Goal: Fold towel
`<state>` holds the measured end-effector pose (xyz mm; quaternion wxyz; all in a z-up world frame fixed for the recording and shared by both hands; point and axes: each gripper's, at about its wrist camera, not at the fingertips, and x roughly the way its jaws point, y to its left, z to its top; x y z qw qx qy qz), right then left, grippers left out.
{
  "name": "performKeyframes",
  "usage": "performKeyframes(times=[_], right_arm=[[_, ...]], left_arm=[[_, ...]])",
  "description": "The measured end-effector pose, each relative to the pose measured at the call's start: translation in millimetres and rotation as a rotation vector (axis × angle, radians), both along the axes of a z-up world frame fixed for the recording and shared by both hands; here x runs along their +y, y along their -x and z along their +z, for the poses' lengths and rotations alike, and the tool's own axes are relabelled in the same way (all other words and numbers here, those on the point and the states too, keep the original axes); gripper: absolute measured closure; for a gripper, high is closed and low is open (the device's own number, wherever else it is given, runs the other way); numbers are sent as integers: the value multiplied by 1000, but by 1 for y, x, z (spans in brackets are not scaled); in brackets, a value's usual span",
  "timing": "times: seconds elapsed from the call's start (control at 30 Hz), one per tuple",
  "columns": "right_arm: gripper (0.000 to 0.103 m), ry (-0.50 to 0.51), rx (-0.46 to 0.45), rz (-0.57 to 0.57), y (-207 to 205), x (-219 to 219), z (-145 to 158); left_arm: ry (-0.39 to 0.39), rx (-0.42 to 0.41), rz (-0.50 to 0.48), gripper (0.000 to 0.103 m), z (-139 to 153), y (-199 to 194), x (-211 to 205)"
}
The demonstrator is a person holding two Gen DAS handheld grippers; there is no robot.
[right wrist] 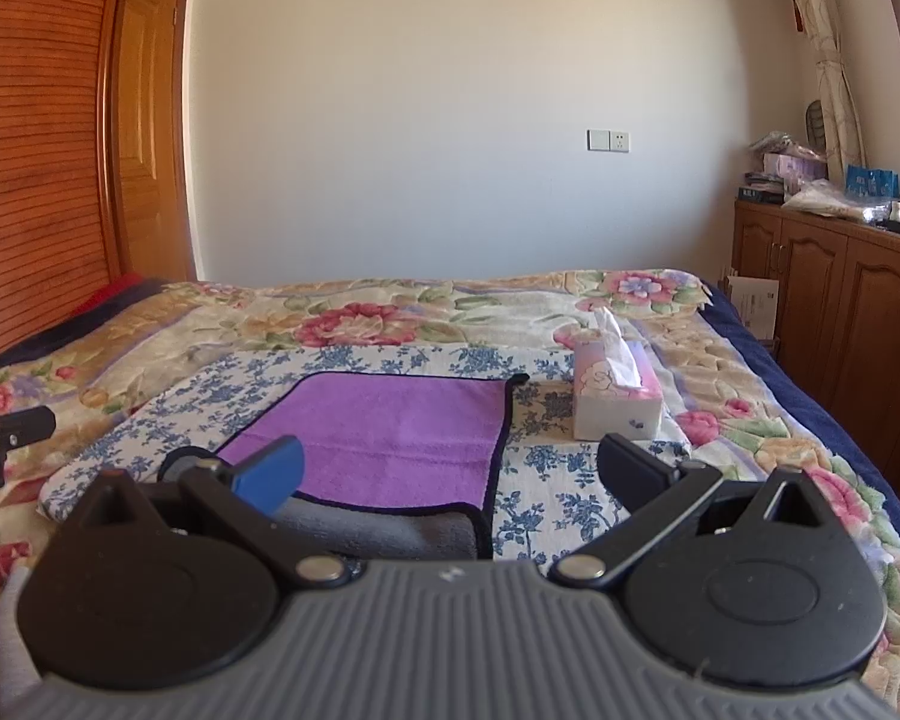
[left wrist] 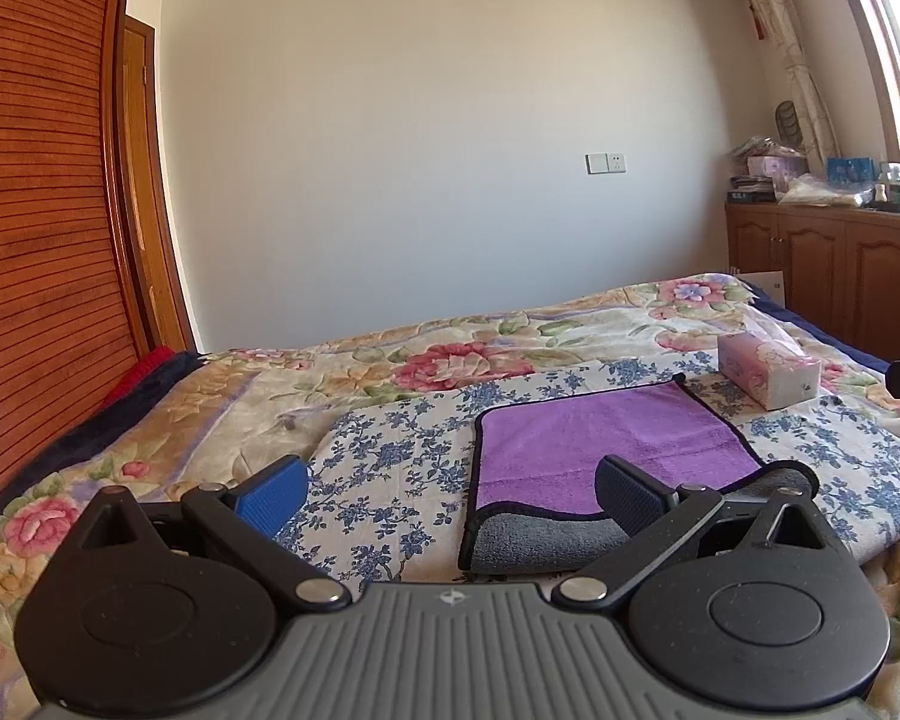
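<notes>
A purple towel (left wrist: 606, 444) with a dark edge and grey underside lies on a blue-flowered cloth (left wrist: 402, 450) on the bed. Its near edge is rolled over, showing the grey side (left wrist: 534, 543). My left gripper (left wrist: 450, 498) is open and empty, hovering just before the towel's near left corner. In the right wrist view the towel (right wrist: 390, 432) lies ahead with its grey roll (right wrist: 384, 531) nearest. My right gripper (right wrist: 450, 480) is open and empty above the towel's near right corner. The left gripper's tip (right wrist: 6, 432) shows at the far left.
A pink tissue box (right wrist: 615, 393) stands right of the towel, also in the left wrist view (left wrist: 768, 369). A floral quilt (right wrist: 390, 318) covers the bed. A wooden headboard (left wrist: 36, 240) is on the left, and wooden cabinets (right wrist: 840, 312) with clutter on the right.
</notes>
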<state>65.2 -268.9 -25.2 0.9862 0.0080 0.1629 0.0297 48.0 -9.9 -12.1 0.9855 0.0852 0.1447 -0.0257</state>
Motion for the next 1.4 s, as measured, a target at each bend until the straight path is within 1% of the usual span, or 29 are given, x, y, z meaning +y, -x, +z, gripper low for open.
performKeyframes(times=[0.3,0.7,1.0,1.1,1.13,1.2,1.33,1.37,1.4], right_arm=[[0,10,36,4,-16,-3,-3],[0,6,78,34,-35,-1,-9],[0,23,93,60,-52,2,-14],[0,12,94,71,-60,1,-16],[0,7,94,75,-62,1,-16],[0,2,97,79,-66,0,-18],[0,0,108,80,-75,0,-21],[0,0,111,78,-78,0,-22],[0,-1,114,77,-79,-1,-23]], left_arm=[[-15,33,0,0,-7,-20,-1],[-29,86,-33,0,-19,-51,-5],[-6,114,-37,0,-26,-74,-1],[3,132,-44,0,-30,-84,1],[6,145,-46,1,-31,-88,2],[16,168,-52,6,-35,-95,3],[33,204,-62,12,-40,-106,4],[36,212,-65,15,-42,-109,4],[40,221,-69,20,-44,-112,4]])
